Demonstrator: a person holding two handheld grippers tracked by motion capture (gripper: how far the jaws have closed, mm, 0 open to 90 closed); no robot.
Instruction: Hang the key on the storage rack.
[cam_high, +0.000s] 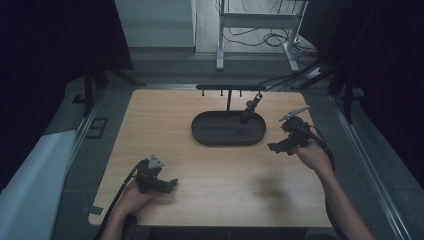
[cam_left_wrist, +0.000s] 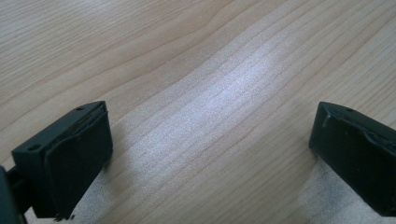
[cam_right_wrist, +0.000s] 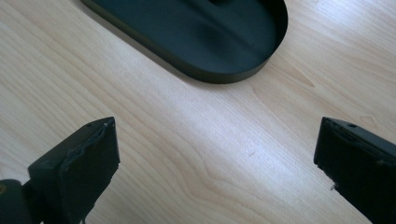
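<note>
Partly cropped, dark oval tray (cam_right_wrist: 210, 42) beyond wide-spread right gripper (cam_right_wrist: 215, 154).

Light wood-grain table (cam_high: 210, 170), black oval tray (cam_high: 228, 136), black hand-held grippers.

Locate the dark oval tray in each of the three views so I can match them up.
High view: the dark oval tray lies at the table's centre, toward the far edge, under the hook stand.
Left gripper view: the tray is not in this picture, just wood grain between open jaws.
Right gripper view: the tray's rounded end sits at top centre, beyond the open jaws.
Shared landmark: the light wooden tabletop.
</note>
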